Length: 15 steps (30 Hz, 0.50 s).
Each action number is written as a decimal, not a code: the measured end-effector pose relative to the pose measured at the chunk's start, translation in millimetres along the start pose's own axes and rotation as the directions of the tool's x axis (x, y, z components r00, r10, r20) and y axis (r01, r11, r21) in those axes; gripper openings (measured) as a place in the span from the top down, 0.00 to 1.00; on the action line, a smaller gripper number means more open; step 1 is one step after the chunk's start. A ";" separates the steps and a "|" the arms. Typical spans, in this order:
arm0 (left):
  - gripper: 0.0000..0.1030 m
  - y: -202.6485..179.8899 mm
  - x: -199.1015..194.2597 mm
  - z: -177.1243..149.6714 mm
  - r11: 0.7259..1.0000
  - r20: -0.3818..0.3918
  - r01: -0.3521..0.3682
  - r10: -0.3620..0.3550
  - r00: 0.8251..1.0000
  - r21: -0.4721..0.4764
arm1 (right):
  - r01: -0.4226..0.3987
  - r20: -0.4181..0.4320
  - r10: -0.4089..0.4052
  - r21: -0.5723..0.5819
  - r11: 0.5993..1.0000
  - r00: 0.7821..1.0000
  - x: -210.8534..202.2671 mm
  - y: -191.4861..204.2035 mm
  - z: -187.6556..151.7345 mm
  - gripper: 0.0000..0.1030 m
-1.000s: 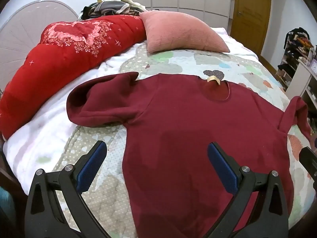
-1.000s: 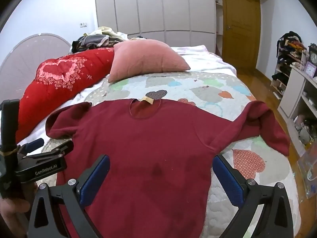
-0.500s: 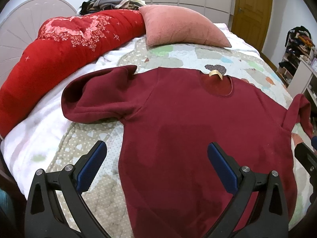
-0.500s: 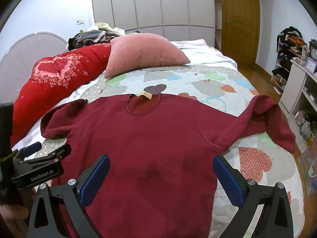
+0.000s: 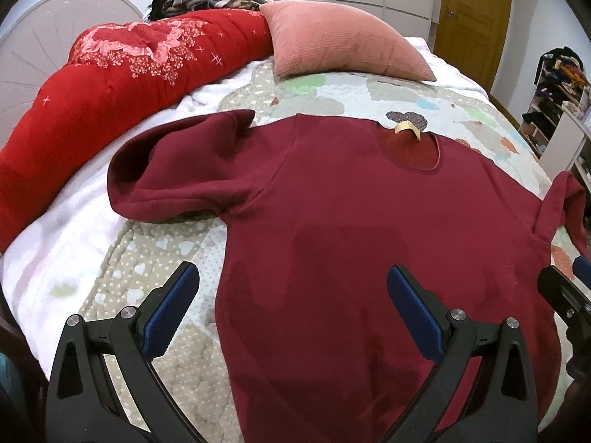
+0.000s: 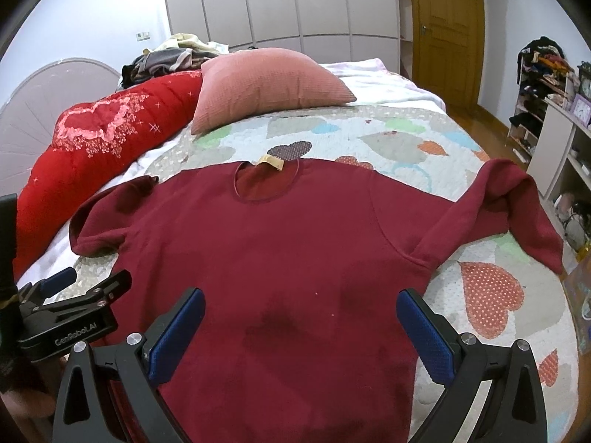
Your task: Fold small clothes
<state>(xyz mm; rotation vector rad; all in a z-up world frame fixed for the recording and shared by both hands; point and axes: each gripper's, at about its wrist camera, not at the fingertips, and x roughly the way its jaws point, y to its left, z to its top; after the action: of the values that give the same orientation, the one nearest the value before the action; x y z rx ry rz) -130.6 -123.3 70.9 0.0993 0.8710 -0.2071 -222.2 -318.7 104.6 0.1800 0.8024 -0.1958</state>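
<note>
A dark red long-sleeved sweater (image 5: pixel 351 221) (image 6: pixel 280 251) lies flat on the bed, neck away from me, a tan label (image 5: pixel 406 127) at the collar. Its left sleeve (image 5: pixel 173 177) is bunched and doubled back; its right sleeve (image 6: pixel 517 203) bends toward the bed's right edge. My left gripper (image 5: pixel 291 295) hangs open above the lower left of the sweater, holding nothing. Over the lower middle of the sweater my right gripper (image 6: pixel 299 317) is open and empty too. The left gripper (image 6: pixel 70 295) also shows at the right wrist view's left edge.
The bed carries a quilt (image 6: pixel 388 144) with heart patches. A pink pillow (image 5: pixel 340 44) and a rolled red duvet (image 5: pixel 122 74) lie behind the sweater, with a pile of clothes (image 6: pixel 166 59) beyond. Shelves (image 6: pixel 554 110) stand to the right, a wooden door (image 6: pixel 443 26) at the back.
Both grippers have drifted slightly forward and down over the sweater, so it fills more of each view. The sweater itself has not moved, and both grippers stay open.
</note>
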 end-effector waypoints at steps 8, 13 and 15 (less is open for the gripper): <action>0.01 -2.2 9.9 -0.2 1.000 -0.014 -0.001 0.001 1.000 0.009 | -0.008 -0.026 0.008 0.017 1.000 1.000 13.8 -0.1 -1.0 0.00; 0.01 -3.8 15.8 -0.4 1.000 -0.022 -0.001 0.001 1.000 0.011 | -0.005 -0.038 0.005 0.009 1.000 0.999 19.4 2.1 -1.1 0.00; 0.01 -3.8 17.1 -1.0 1.000 -0.025 0.002 -0.002 1.000 0.012 | -0.003 -0.032 0.004 0.006 1.000 0.999 21.6 3.8 -0.6 0.00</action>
<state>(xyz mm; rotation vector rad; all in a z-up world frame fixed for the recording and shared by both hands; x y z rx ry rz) -121.4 -129.2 57.2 0.1119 0.8946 -0.2132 -207.0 -317.2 88.9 0.1909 0.8337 -0.1925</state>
